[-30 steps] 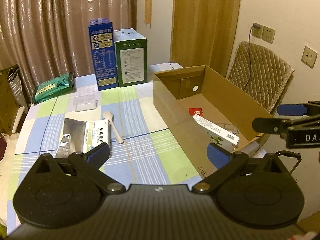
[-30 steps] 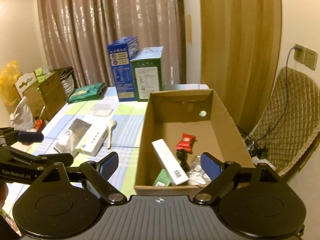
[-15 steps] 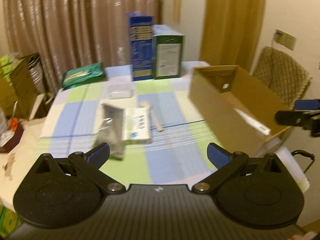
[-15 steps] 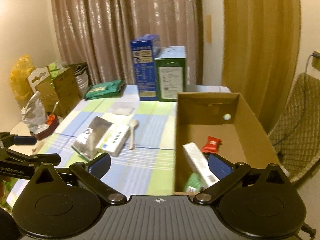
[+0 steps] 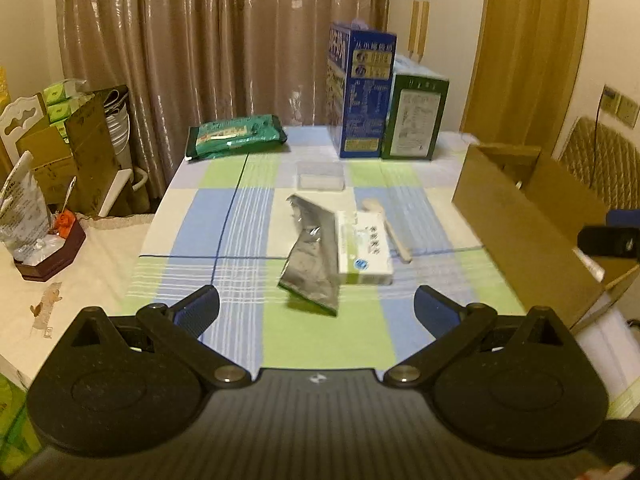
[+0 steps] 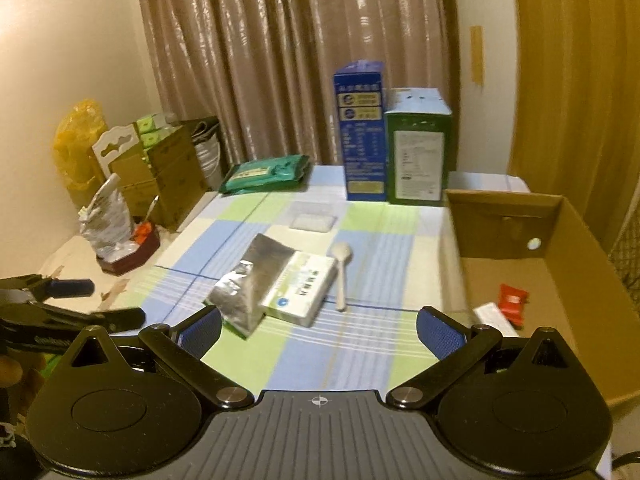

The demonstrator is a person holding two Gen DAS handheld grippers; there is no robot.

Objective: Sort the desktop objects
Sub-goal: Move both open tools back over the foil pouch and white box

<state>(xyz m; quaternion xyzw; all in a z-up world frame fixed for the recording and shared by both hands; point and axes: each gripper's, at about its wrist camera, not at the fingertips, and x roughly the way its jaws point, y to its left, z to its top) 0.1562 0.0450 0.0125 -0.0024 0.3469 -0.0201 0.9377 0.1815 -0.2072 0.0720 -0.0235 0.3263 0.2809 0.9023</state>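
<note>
The left gripper (image 5: 316, 308) hovers over the near edge of the bench (image 5: 240, 216), its blue-padded fingers (image 5: 198, 308) spread wide apart with nothing between them. The right gripper (image 6: 320, 330) hovers beside it, its fingers (image 6: 440, 332) also spread fully apart and empty.

Just beyond both grippers, on the blue, green and white checked cloth, a silver foil pouch (image 5: 312, 256) lies with a white and green medicine box (image 5: 362, 246) resting against its right edge. A pale spoon (image 5: 390, 224) lies just right of the box, bowl pointing away. Farther back sits a small clear plastic case (image 5: 320, 176).

At the far edge of the bench stand a tall blue carton (image 5: 360, 92) and a shorter green carton (image 5: 416, 116), side by side and upright. A green wipes pack (image 5: 236, 136) lies flat at the far left corner.

An open cardboard box (image 6: 560, 248) sits at the right side of the bench. Inside it lie a red packet (image 6: 512, 300) and the end of a white box (image 6: 490, 314).
</note>
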